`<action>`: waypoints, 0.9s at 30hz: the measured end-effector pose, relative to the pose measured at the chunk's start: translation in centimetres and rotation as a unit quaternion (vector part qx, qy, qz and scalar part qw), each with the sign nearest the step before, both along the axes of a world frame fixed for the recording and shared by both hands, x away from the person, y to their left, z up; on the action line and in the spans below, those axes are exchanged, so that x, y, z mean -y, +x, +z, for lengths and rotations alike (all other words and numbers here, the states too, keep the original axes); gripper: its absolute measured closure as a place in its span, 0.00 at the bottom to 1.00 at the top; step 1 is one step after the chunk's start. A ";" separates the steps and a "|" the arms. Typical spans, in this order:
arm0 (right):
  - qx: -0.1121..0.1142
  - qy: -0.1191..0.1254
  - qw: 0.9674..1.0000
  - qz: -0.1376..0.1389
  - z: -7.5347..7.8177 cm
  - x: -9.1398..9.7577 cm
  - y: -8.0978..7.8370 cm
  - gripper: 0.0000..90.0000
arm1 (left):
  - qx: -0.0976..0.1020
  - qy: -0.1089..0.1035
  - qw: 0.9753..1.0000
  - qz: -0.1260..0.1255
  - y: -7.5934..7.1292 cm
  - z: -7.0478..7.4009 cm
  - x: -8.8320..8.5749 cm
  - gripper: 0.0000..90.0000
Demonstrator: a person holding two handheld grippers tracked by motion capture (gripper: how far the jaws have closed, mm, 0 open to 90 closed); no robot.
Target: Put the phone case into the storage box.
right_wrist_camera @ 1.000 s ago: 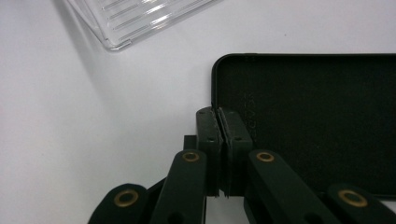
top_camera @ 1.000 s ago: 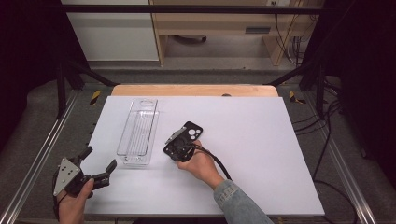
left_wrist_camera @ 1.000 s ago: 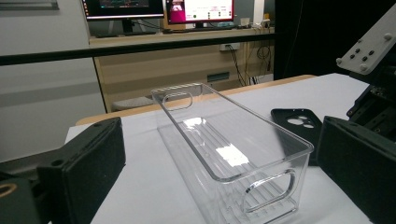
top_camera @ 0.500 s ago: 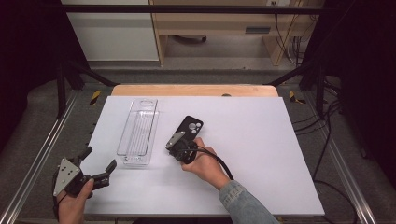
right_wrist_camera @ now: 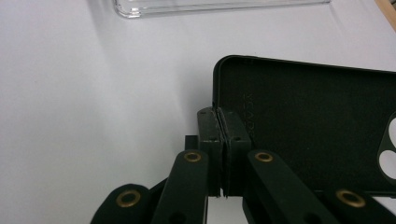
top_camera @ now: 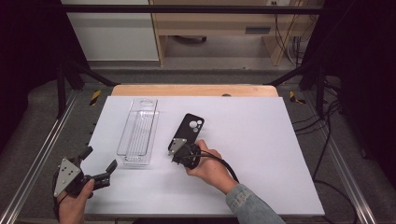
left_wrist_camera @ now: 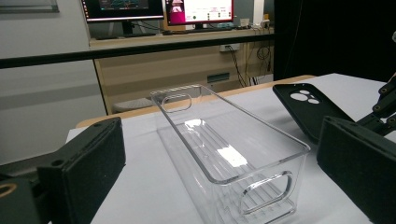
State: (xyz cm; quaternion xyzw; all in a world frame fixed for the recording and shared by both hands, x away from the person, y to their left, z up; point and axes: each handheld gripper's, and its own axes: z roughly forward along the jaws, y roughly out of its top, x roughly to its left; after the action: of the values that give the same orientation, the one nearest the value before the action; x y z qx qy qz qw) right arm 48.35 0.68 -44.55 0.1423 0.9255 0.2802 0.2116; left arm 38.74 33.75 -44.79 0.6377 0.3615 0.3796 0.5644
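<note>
A black phone case (top_camera: 190, 127) with round camera holes is at mid-table, its hollow inside facing up in the right gripper view (right_wrist_camera: 303, 121). My right gripper (top_camera: 181, 145) is shut on the rim at its near end (right_wrist_camera: 218, 123), and the case looks tilted off the table in the left gripper view (left_wrist_camera: 306, 105). A clear plastic bin (top_camera: 138, 133) stands just left of the case, with nothing in it (left_wrist_camera: 224, 140). My left gripper (top_camera: 99, 158) is open at the table's near left corner, facing the bin's near end (left_wrist_camera: 219, 182).
The white table (top_camera: 261, 140) has a wooden strip (top_camera: 196, 90) along its far edge. Metal rails (top_camera: 37, 158) run along both sides, with cables on the floor at the right. Desks and monitors (left_wrist_camera: 163, 7) stand behind the table.
The right hand has shifted a little while holding the phone case, and the case now reaches farther toward the back. The left gripper has stayed where it was.
</note>
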 end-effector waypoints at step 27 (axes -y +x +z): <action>0.059 -0.008 0.998 0.017 0.8 4.6 -2.8 0.99 | -0.032 0.022 0.999 -0.020 0.8 2.4 4.1 0.02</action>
State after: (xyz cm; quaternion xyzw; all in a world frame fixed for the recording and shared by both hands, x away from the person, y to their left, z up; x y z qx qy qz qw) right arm 45.54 -3.95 -43.77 0.1085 0.9159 0.2840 0.2619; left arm 39.51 29.66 -42.35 0.6688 0.3577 0.3555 0.5462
